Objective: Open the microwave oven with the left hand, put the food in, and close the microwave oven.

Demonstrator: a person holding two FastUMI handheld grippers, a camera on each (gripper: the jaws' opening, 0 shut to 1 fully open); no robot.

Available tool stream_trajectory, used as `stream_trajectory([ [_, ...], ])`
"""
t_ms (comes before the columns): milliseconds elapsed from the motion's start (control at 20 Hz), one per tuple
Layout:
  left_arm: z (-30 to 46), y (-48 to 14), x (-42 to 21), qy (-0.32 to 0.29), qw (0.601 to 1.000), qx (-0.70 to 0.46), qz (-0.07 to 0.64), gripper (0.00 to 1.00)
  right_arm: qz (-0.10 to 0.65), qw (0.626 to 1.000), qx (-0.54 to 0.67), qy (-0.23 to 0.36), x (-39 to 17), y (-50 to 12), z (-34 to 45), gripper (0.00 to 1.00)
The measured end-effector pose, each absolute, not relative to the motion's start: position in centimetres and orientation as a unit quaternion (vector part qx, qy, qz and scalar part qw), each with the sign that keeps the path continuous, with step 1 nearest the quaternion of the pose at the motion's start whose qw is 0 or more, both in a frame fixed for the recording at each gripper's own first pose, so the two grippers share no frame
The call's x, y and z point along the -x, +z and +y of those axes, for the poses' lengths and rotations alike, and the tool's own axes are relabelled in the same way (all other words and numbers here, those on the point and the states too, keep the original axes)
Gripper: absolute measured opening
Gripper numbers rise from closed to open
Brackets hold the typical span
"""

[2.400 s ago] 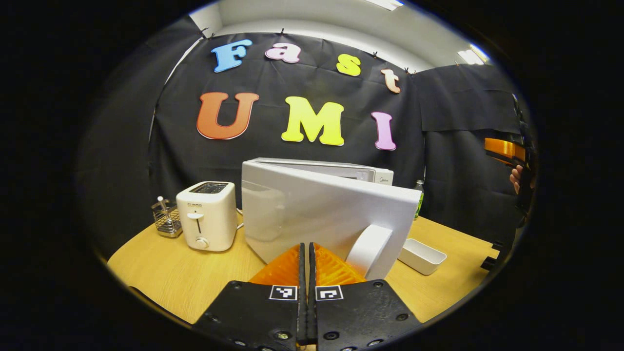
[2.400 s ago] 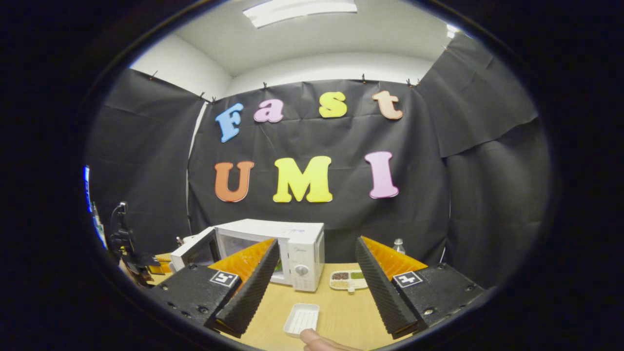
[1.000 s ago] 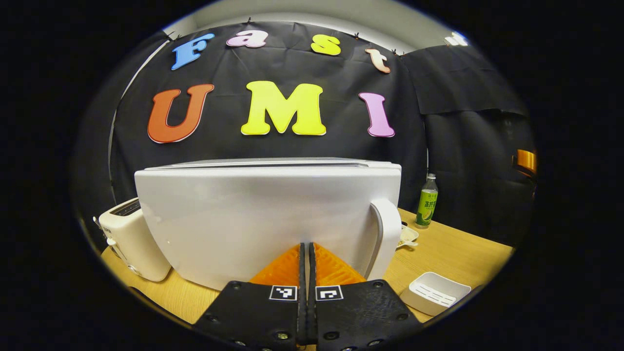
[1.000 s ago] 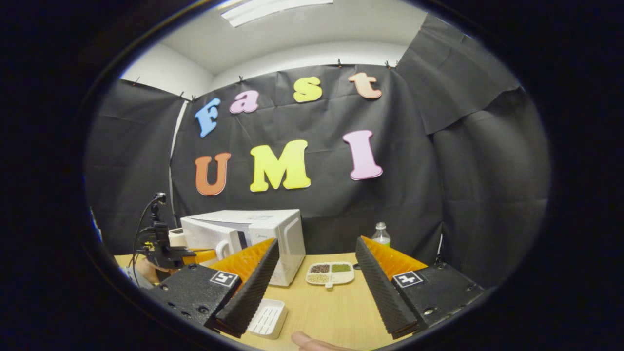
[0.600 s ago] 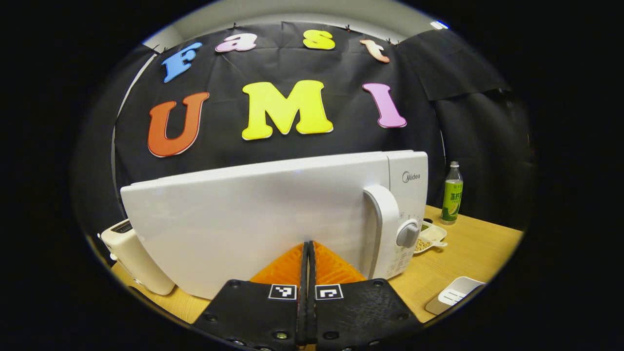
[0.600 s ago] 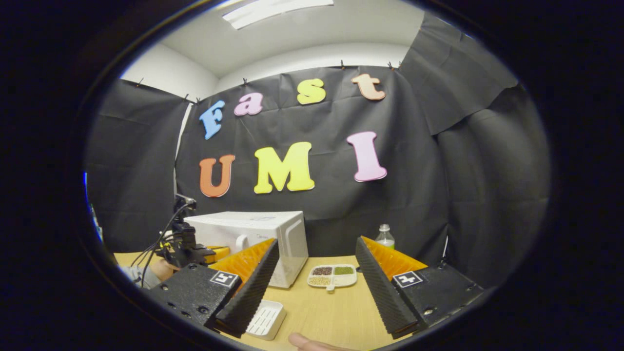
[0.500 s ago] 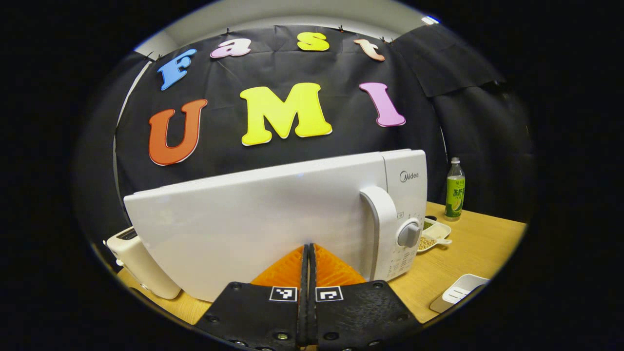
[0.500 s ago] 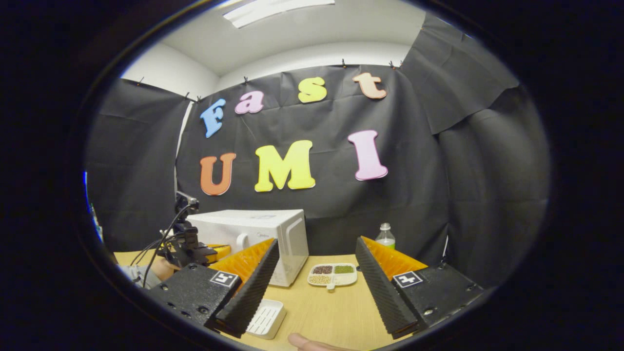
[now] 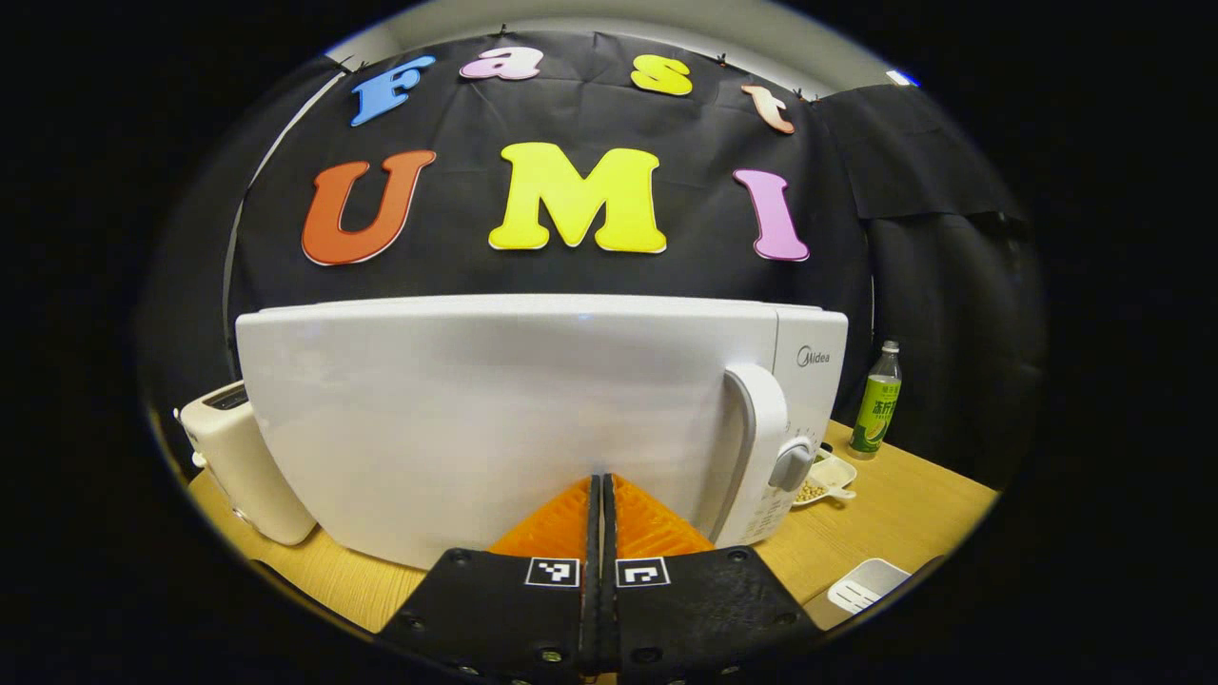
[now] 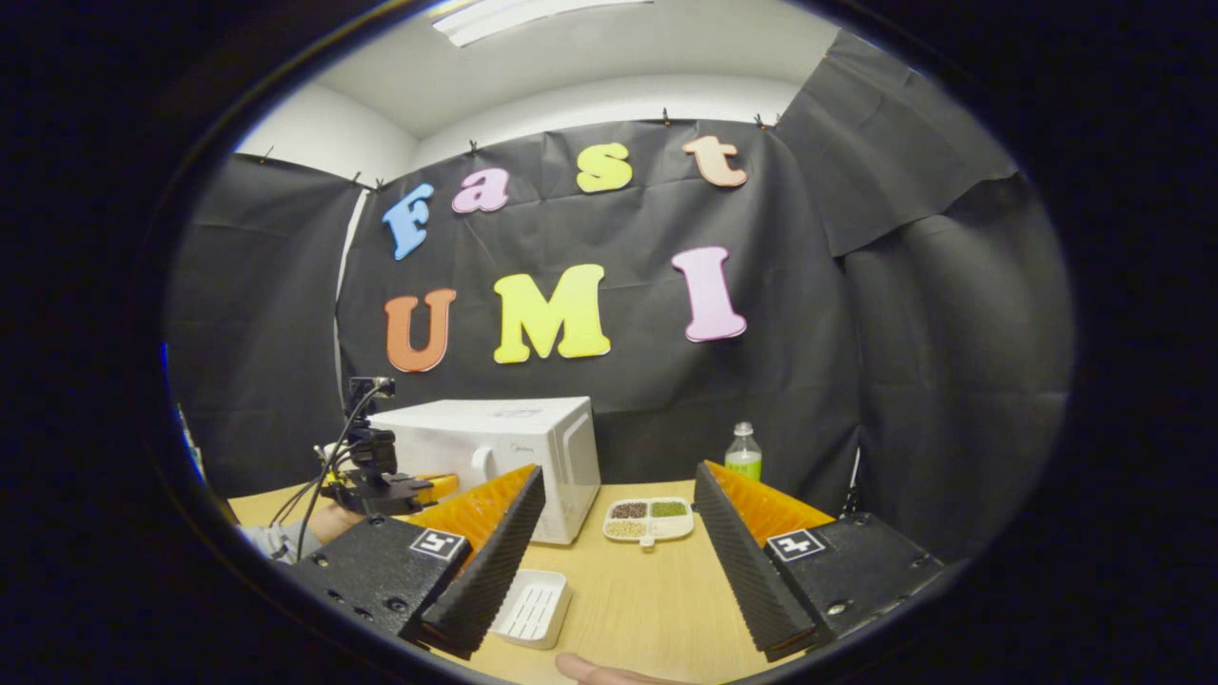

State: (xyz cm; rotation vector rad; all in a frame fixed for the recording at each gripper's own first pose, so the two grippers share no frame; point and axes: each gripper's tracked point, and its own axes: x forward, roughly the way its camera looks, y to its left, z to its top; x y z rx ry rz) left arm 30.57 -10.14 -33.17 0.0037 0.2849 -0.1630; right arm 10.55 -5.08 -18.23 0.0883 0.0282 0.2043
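Note:
The white microwave (image 9: 495, 409) stands close ahead in the left gripper view, its door lying flush with the body, so the inside is hidden. Its upright handle (image 9: 758, 447) and a grey knob (image 9: 790, 466) are at the right. My left gripper (image 9: 601, 483) is shut, with its tips against the lower middle of the door. In the right gripper view the microwave (image 10: 504, 447) sits at the left, and the left gripper (image 10: 385, 487), held by a hand, is in front of it. My right gripper (image 10: 617, 533) stands open above the table, holding nothing.
A white toaster (image 9: 238, 461) is left of the microwave. A green-labelled bottle (image 10: 743, 455), a divided dish of grains (image 10: 649, 519) and a shallow white tray (image 10: 535, 607) sit on the wooden table (image 10: 647, 609). A fingertip (image 10: 585, 670) shows at the bottom edge.
The microwave door has swung from half open to flush with the body, with the shut left gripper following against it. The right gripper stayed open and barely shifted.

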Motion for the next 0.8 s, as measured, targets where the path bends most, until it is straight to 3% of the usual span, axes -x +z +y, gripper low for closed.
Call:
stream_trajectory([
  [100,-9.3,-33.3,-29.4,-0.067,0.987,0.004,0.146,0.0,0.019,0.994,-0.038,0.098,-9.6,-18.3,-4.9,1.0],
  [150,-9.0,-33.2,-28.5,-0.069,0.987,0.009,0.145,0.0,0.019,0.995,-0.036,0.096,-9.1,-18.2,-4.8,0.95],
  [250,-8.2,-32.9,-26.5,-0.059,0.987,0.013,0.146,0.01,0.026,0.995,-0.034,0.094,-8.2,-18.5,-4.6,1.0],
  [300,-8.0,-32.6,-25.3,-0.058,0.987,0.018,0.146,0.03,0.029,0.994,-0.033,0.095,-7.7,-18.6,-4.3,0.95],
  [450,-7.2,-31.8,-22.2,-0.048,0.988,0.022,0.147,0.24,0.037,0.994,-0.031,0.098,-6.4,-19.0,-3.7,0.95],
  [550,-6.6,-31.0,-19.8,-0.036,0.988,0.023,0.147,0.59,0.037,0.994,-0.031,0.1,-5.5,-19.0,-3.4,1.0],
  [600,-6.4,-30.1,-18.6,-0.035,0.989,0.023,0.144,0.72,0.035,0.994,-0.033,0.101,-5.0,-18.7,-3.2,1.0],
  [650,-6.3,-29.3,-17.5,-0.035,0.989,0.023,0.141,0.78,0.034,0.994,-0.034,0.1,-4.6,-18.5,-3.1,1.0],
  [700,-5.8,-28.6,-16.8,-0.028,0.99,0.021,0.139,0.92,0.03,0.994,-0.034,0.099,-4.2,-18.2,-3.0,0.95],
  [800,-4.8,-26.9,-14.3,-0.008,0.991,0.014,0.135,0.98,0.025,0.995,-0.033,0.092,-3.3,-17.1,-2.9,1.0],
])
